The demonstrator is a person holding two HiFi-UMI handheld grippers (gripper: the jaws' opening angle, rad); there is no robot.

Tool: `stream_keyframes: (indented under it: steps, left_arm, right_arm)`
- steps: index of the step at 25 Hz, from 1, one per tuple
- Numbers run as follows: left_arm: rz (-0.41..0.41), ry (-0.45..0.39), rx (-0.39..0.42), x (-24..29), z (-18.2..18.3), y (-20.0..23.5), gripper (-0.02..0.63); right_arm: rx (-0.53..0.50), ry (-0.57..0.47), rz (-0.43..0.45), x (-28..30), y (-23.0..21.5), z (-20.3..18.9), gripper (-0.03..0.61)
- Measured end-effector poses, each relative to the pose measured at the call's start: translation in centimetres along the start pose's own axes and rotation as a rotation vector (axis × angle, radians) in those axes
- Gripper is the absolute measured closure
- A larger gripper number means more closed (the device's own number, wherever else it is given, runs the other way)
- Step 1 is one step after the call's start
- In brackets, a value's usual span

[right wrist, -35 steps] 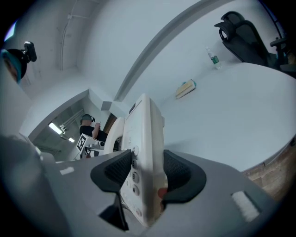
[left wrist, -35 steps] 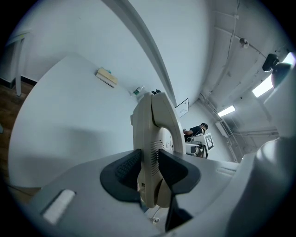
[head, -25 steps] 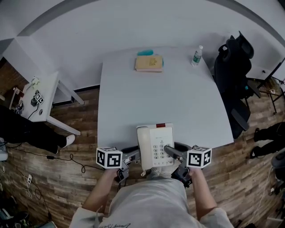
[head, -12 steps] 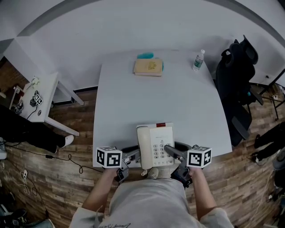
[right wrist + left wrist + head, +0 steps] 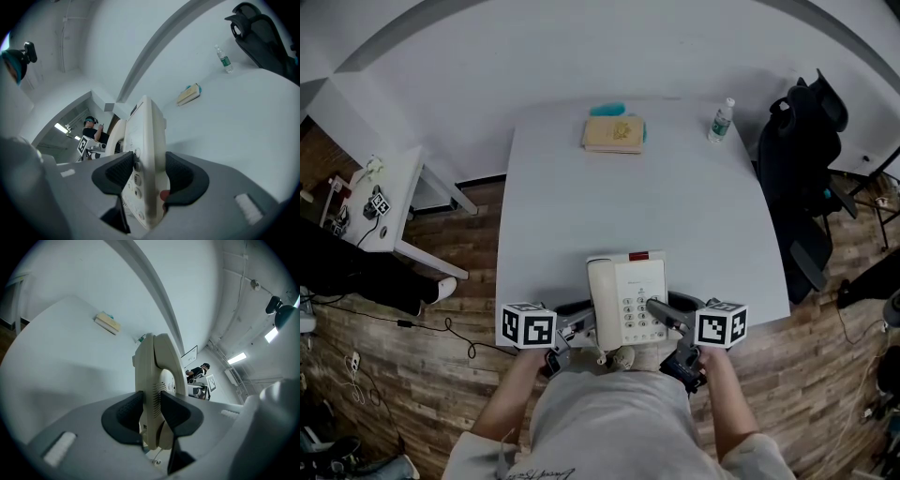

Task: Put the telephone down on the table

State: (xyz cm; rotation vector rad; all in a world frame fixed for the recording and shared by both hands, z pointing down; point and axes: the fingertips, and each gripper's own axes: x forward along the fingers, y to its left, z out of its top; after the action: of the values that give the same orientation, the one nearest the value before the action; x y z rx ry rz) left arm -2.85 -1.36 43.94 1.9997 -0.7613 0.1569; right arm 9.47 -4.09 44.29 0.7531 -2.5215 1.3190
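Note:
A cream desk telephone (image 5: 625, 302) with its handset on the left and a keypad hangs over the near edge of the white table (image 5: 628, 206). My left gripper (image 5: 577, 328) is shut on the telephone's (image 5: 152, 394) left side, pads pressing on the handset edge. My right gripper (image 5: 661, 317) is shut on the telephone's (image 5: 146, 164) right side, one pad against the keypad face. In both gripper views the phone stands edge-on between the dark pads. The phone's cord dangles below it near the person's body.
A tan book (image 5: 614, 134) on a teal object lies at the table's far edge, a water bottle (image 5: 721, 120) at the far right corner. A black office chair (image 5: 802, 159) stands right of the table, a small white side table (image 5: 380, 202) to the left.
Both grippers and the telephone have moved slightly forward over the table's near edge. The grip on both sides is unchanged.

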Motion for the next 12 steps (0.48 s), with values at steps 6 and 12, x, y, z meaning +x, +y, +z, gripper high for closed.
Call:
stream_keyframes:
  steps: [6, 12]
  left_arm:
    - [-0.007, 0.029, 0.009, -0.3, 0.7, 0.0, 0.480]
    - [-0.024, 0.065, 0.013, -0.4, 1.6, 0.7, 0.480]
  right_arm:
    - [0.010, -0.014, -0.012, 0.1, 0.5, 0.5, 0.351]
    - [0.039, -0.034, -0.029, 0.8, 0.5, 0.9, 0.351]
